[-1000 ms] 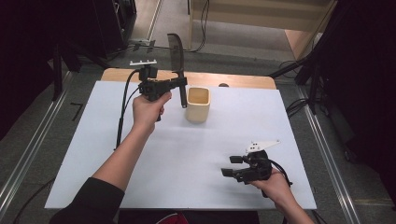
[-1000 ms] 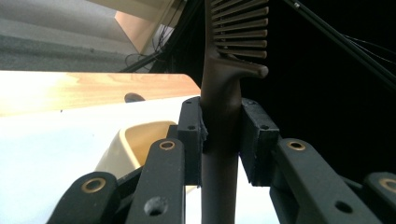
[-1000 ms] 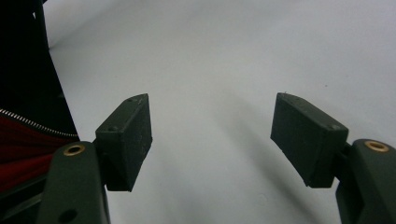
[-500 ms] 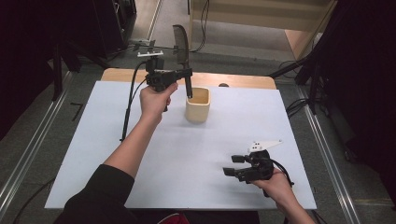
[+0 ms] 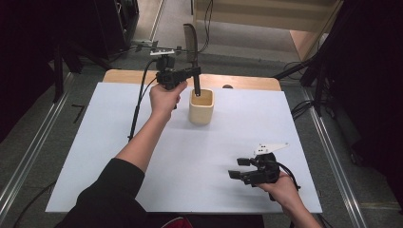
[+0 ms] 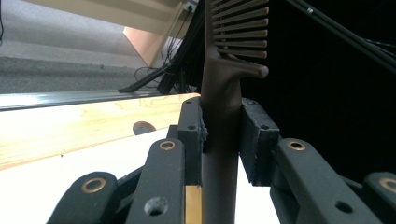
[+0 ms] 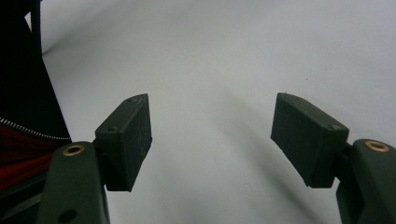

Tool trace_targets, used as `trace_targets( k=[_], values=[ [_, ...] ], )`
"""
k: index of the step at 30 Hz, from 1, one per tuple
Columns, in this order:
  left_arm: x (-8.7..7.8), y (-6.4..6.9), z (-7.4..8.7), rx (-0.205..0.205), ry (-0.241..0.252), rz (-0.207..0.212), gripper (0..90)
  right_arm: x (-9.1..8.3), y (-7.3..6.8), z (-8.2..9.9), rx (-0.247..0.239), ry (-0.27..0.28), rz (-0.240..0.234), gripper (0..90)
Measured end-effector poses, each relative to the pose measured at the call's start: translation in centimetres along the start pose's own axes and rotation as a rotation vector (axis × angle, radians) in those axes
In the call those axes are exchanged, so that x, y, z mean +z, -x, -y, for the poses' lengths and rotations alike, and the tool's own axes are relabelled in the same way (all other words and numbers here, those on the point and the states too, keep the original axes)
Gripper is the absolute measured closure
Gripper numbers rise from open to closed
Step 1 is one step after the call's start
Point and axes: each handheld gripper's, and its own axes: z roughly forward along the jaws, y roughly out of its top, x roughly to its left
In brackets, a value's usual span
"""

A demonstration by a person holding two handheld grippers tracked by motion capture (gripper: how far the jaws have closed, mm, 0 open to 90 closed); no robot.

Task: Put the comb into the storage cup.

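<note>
My left gripper is shut on a dark brown comb, held upright with its teeth up. The comb's handle end points down into the mouth of a tan cup that stands on the white sheet. In the left gripper view both pads press the comb at its neck, with my left gripper seen from behind. My right gripper rests low near the front right of the sheet. Its jaws stand wide apart in the right gripper view, with nothing between them.
A wooden strip borders the far edge of the sheet. Metal rails run along both sides of the table. Cables and dark stands crowd the floor behind. A cable trails from the left gripper across the sheet.
My left hand has carried the comb to the right and farther away, from beside the cup to above it. The handle end now reaches the cup's mouth. The right hand has kept still.
</note>
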Motion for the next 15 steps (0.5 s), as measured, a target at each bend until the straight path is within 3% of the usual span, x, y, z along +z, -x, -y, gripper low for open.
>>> trace_targets(
  k=[9, 15],
  values=[
    [1.5, -0.4, 0.5, 0.024, 0.002, -0.020, 73.5, -0.2, 0.1, 0.0, 0.012, 0.010, -0.004, 26.9],
    [2.2, -0.4, 1.1, 0.066, -0.007, -0.020, 73.5, -0.2, 0.1, 0.0, 0.004, 0.017, -0.008, 26.9]
  ],
)
